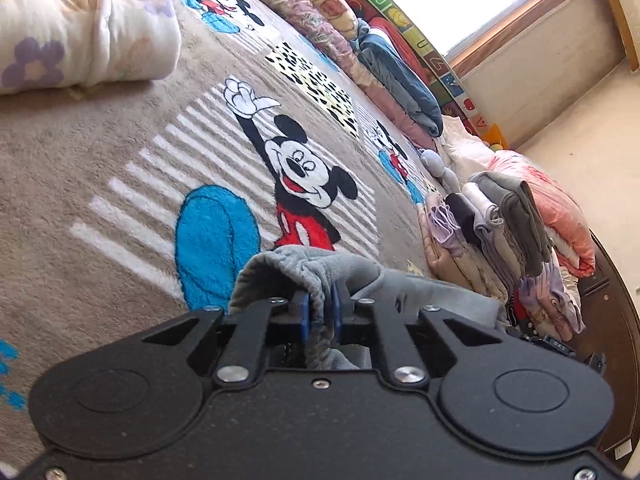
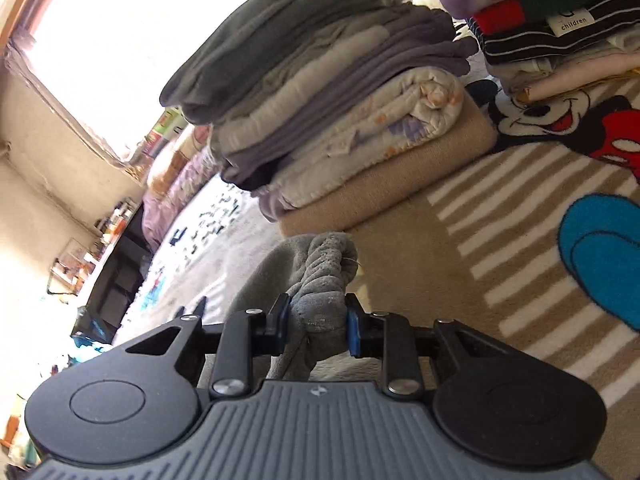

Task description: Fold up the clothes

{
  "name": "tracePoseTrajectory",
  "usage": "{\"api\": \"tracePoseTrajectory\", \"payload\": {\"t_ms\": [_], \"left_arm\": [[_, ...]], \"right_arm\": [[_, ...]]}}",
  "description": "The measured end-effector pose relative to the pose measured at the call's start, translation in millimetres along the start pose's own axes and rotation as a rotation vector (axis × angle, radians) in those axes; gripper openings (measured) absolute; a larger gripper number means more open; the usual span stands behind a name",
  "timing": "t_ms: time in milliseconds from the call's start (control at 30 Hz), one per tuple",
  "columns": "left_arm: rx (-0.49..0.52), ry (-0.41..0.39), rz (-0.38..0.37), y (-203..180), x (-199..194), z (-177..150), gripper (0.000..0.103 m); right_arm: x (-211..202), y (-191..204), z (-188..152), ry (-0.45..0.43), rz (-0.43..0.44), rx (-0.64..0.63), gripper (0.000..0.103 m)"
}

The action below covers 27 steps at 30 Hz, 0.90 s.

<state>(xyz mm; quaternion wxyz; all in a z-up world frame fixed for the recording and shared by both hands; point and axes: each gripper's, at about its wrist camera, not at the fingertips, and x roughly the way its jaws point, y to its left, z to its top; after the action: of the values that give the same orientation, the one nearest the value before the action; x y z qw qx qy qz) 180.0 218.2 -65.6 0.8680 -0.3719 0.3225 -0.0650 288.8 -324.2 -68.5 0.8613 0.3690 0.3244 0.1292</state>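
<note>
Pinching a grey garment (image 1: 320,268) at its ribbed edge, left tongs (image 1: 321,312) are pressed nearly together on the cloth; right tongs (image 2: 316,324) clamp a thicker bunch of it (image 2: 320,280), just above the bed blanket (image 1: 100,168). A label (image 2: 573,24) on the folded stack (image 2: 560,12) reads "children". Garment is soft fleece, bunched, wrinkled.

Open blanket (image 1: 120,184) ahead-left of left gripper (image 1: 322,312); folded stack (image 2: 320,112) blocking straight ahead of right gripper (image 2: 318,320).
</note>
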Motion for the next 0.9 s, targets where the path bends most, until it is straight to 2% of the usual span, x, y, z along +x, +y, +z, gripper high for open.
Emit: {"api": "tracePoseTrajectory", "payload": {"t_ms": [100, 200, 267, 300, 367, 400, 467, 500, 600, 667, 767, 800, 833, 867, 900], "left_arm": [[-0.058, 0.007, -0.014, 14, 2, 1, 0.009], [-0.083, 0.040, 0.031, 24, 17, -7, 0.009], [-0.096, 0.047, 0.062, 28, 24, -13, 0.015], [-0.112, 0.039, 0.057, 29, 22, -14, 0.017], [-0.160, 0.020, 0.031, 30, 13, -15, 0.020], [-0.147, 0.014, 0.034, 28, 8, -15, 0.021], [-0.107, 0.002, 0.029, 21, -2, -14, 0.030], [-0.096, 0.008, 0.018, 19, -3, -13, 0.031], [-0.026, 0.035, 0.048, 9, 1, -10, 0.031], [0.003, 0.057, 0.070, 6, 8, -9, 0.031], [0.030, 0.086, 0.082, 4, 23, -9, 0.031], [0.042, 0.094, 0.090, 3, 28, -9, 0.031], [0.055, 0.103, 0.098, 2, 32, -9, 0.015], [0.074, 0.103, 0.104, 0, 34, -9, 0.011], [0.088, 0.079, 0.083, -2, 30, -7, 0.009]], "right_arm": [[-18, -16, 19, 0.022, 0.032, 0.065, 0.029], [-15, -27, 25, 0.092, -0.054, -0.008, 0.029], [-5, -39, 21, 0.158, -0.135, -0.035, 0.031], [2, -46, 14, 0.187, -0.161, -0.039, 0.034], [3, -56, 7, 0.170, -0.161, -0.010, 0.041], [0, -59, 6, 0.160, -0.139, 0.024, 0.054], [-2, -57, 9, 0.140, -0.126, 0.008, 0.065], [-2, -53, 12, 0.132, -0.134, -0.021, 0.066], [3, -41, 20, 0.134, -0.145, -0.114, 0.066], [14, -30, 25, 0.174, -0.140, -0.207, 0.066], [37, -16, 25, 0.239, -0.181, -0.353, 0.065], [44, -12, 24, 0.252, -0.183, -0.389, 0.053], [48, -10, 23, 0.268, -0.168, -0.403, 0.042], [51, -8, 21, 0.272, -0.167, -0.414, 0.032], [53, -6, 19, 0.271, -0.164, -0.422, 0.029]]}}
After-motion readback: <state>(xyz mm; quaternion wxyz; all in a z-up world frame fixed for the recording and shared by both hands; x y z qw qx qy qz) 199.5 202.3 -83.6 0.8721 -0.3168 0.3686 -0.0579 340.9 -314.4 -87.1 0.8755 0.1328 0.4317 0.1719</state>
